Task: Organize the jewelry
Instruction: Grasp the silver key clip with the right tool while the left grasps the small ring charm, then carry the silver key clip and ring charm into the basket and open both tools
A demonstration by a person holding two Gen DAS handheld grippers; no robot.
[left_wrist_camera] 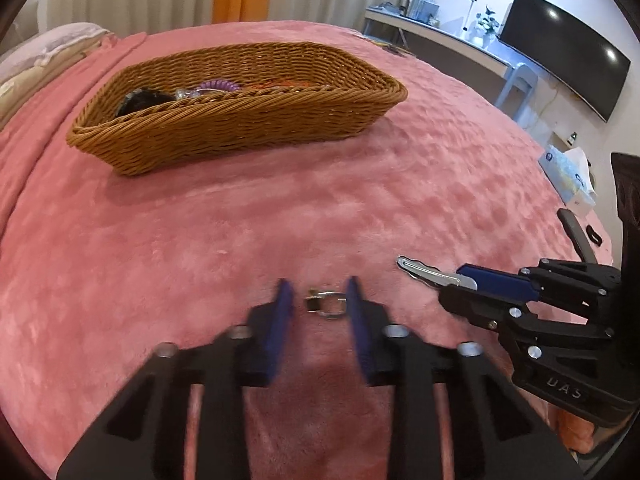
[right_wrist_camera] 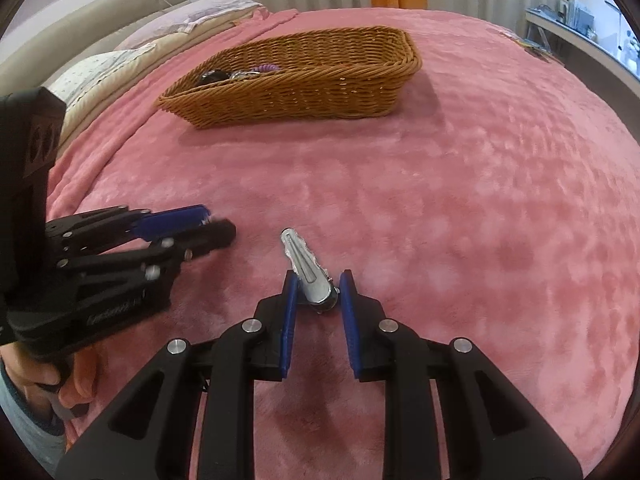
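Observation:
A small silver ring-shaped clasp point(left_wrist_camera: 326, 302) lies on the pink blanket between the blue pads of my left gripper point(left_wrist_camera: 319, 294), which is open around it and low over the bed. My right gripper point(right_wrist_camera: 318, 286) has its pads on both sides of the hinge end of a silver hair clip point(right_wrist_camera: 306, 262), closed on it; the clip also shows in the left wrist view point(left_wrist_camera: 426, 273). A brown wicker basket point(left_wrist_camera: 240, 120) sits farther back on the bed and holds a purple coil point(left_wrist_camera: 218, 86), a black item point(left_wrist_camera: 140, 100) and other small pieces. The basket also shows in the right wrist view point(right_wrist_camera: 296, 96).
The pink blanket point(left_wrist_camera: 280, 208) covers the bed. Pillows point(right_wrist_camera: 132, 52) lie at the head of the bed. A tissue box point(left_wrist_camera: 568, 176) sits at the bed's right edge. A desk point(left_wrist_camera: 440, 36) and a dark monitor point(left_wrist_camera: 568, 48) stand beyond.

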